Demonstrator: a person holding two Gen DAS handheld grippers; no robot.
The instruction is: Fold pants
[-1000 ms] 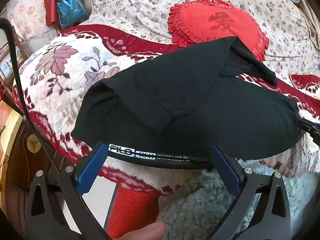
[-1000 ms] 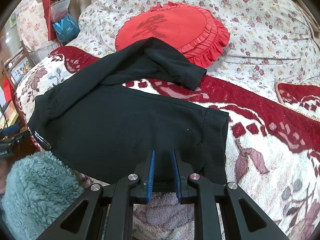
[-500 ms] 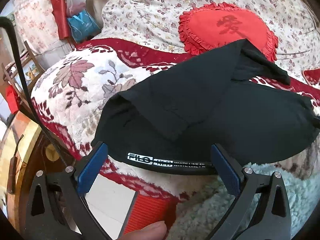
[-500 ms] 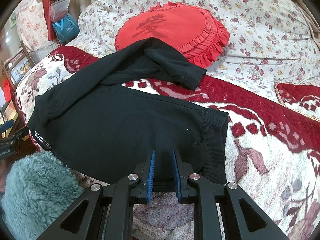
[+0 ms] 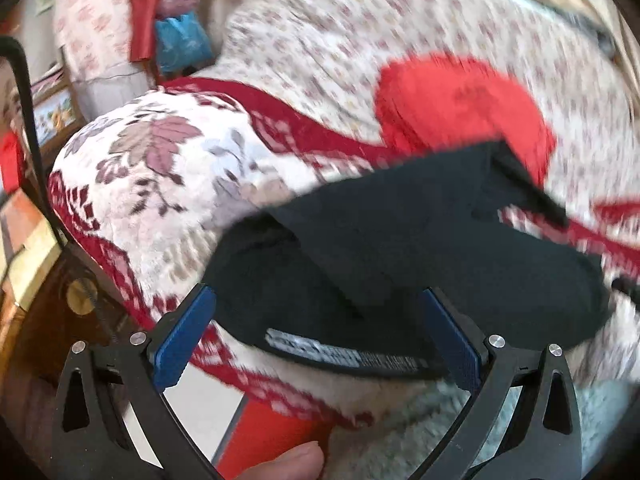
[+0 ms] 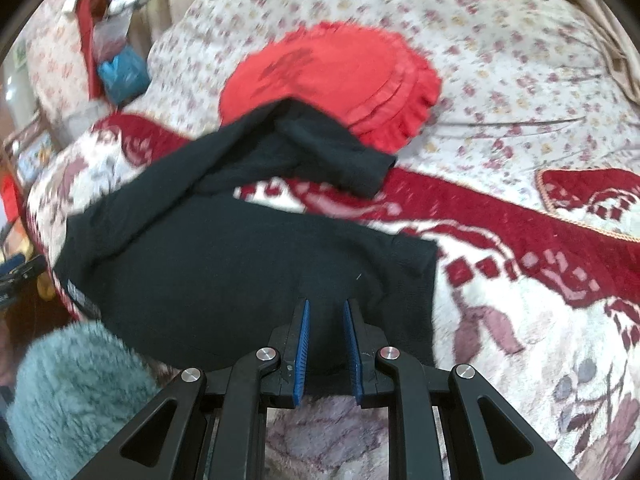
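Observation:
Black pants (image 5: 420, 248) lie spread on the bed, one leg folded back toward the red cushion. My left gripper (image 5: 316, 294) is open wide at the bed's near edge. The waistband with white lettering (image 5: 312, 350) lies between its blue pads (image 5: 180, 344) without being pinched. In the right wrist view the pants (image 6: 224, 272) fill the middle. My right gripper (image 6: 326, 304) is shut on their near edge, with black cloth bunched between the narrow pads. This picture is blurred.
A red frilled cushion (image 6: 332, 76) lies behind the pants on a flowered quilt (image 6: 500, 40). A red and white blanket (image 6: 520, 320) covers the bed. A fluffy teal sleeve (image 6: 72, 392) is at lower left. Bags and furniture (image 5: 180, 44) stand left of the bed.
The left gripper has swung, so the bed's left corner and the floor show more, and the waistband sits lower between its fingers. The right gripper keeps its hold in place.

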